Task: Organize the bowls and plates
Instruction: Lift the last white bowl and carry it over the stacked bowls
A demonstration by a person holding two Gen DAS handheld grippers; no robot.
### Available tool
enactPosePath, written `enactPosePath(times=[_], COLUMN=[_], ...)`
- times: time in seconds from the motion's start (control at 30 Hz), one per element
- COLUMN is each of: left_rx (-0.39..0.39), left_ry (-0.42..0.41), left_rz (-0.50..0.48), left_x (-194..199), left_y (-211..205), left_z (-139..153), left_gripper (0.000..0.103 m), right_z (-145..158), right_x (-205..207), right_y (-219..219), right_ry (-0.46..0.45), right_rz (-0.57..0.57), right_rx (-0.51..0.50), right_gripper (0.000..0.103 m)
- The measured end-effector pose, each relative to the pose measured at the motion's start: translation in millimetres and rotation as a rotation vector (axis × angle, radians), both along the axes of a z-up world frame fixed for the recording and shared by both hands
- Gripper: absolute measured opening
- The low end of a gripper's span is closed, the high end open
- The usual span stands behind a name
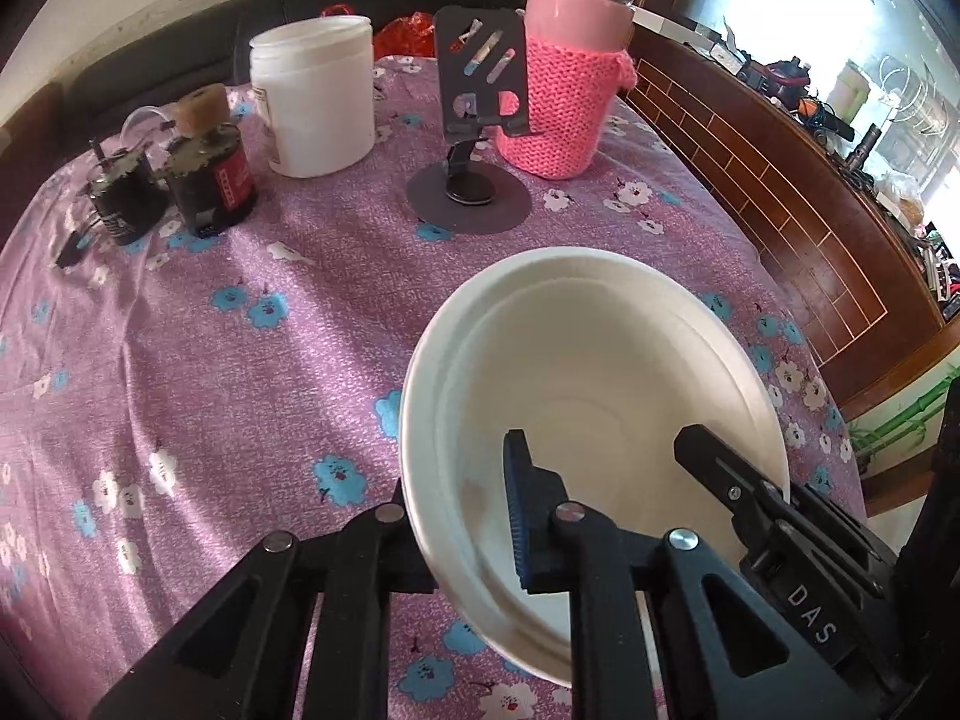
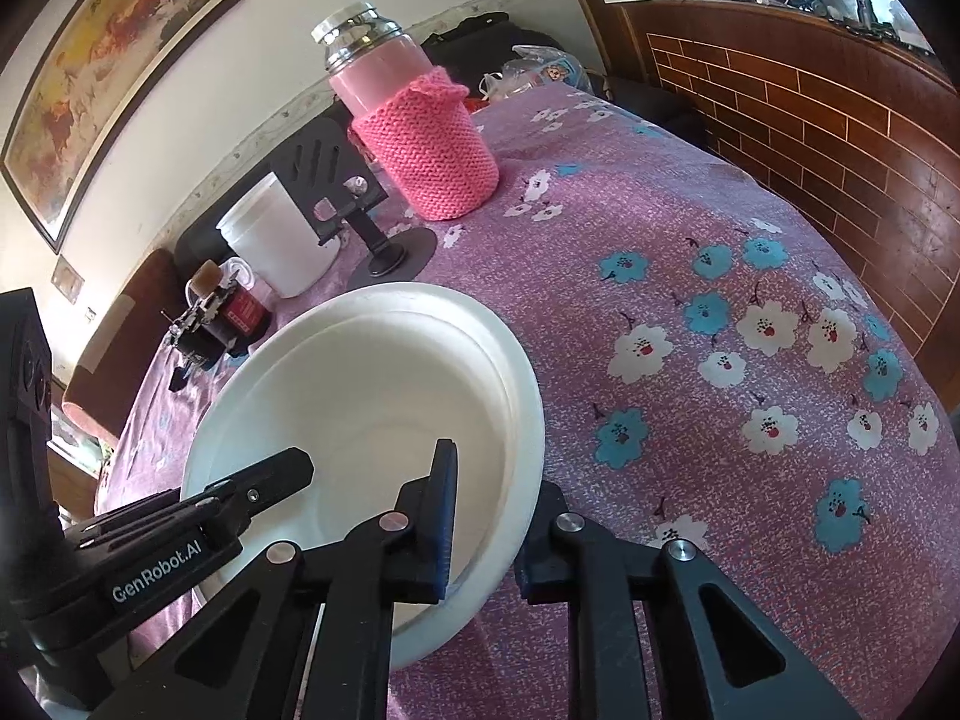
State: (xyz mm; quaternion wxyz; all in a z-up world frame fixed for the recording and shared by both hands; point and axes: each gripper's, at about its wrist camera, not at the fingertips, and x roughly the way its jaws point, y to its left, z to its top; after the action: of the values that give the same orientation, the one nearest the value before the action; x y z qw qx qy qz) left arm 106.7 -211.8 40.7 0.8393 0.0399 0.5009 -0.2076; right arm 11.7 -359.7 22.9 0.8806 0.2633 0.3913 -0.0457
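Two nested white bowls (image 1: 600,360) sit on the purple flowered tablecloth (image 1: 240,372), the inner one's rim showing just below the outer rim. My left gripper (image 1: 459,468) is shut on the left rim, its blue pad inside the bowl and the other finger outside. My right gripper (image 2: 495,468) is shut on the right rim of the bowls (image 2: 372,384) in the same way. Each wrist view also catches the other gripper's inner finger: the right gripper's finger (image 1: 708,456), and the left gripper's finger (image 2: 282,468).
At the back of the table stand a pink knit-sleeved flask (image 1: 564,102), a grey phone stand (image 1: 474,138), a white jar (image 1: 315,102) and two dark bottles (image 1: 210,180). A brown brick-pattern wall (image 2: 840,138) runs along the table's right edge.
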Motion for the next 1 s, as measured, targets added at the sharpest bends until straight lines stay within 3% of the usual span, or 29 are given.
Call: enactPosePath(times=[0.47, 0.7, 1.0], left_rx=[0.018, -0.019, -0.071], left_ry=[-0.096, -0.104, -0.172], left_rz=[0.071, 0.145, 0.230], left_x=[-35.9, -52.1, -86.6], left_y=[57.5, 104.6, 173.4], left_z=[25.1, 36.4, 65.9], left_gripper=[0.015, 0.015, 0.016], right_z=[20.1, 36.5, 60.9], right_x=[-7.7, -12.6, -30.4], right_y=[45.7, 90.7, 150.5], right_ry=[-0.102, -0.122, -0.136], right_rz=[0.116, 0.188, 0.261], right_rx=[-0.029, -0.095, -0.100], right_gripper=[0.014, 0.014, 0.015])
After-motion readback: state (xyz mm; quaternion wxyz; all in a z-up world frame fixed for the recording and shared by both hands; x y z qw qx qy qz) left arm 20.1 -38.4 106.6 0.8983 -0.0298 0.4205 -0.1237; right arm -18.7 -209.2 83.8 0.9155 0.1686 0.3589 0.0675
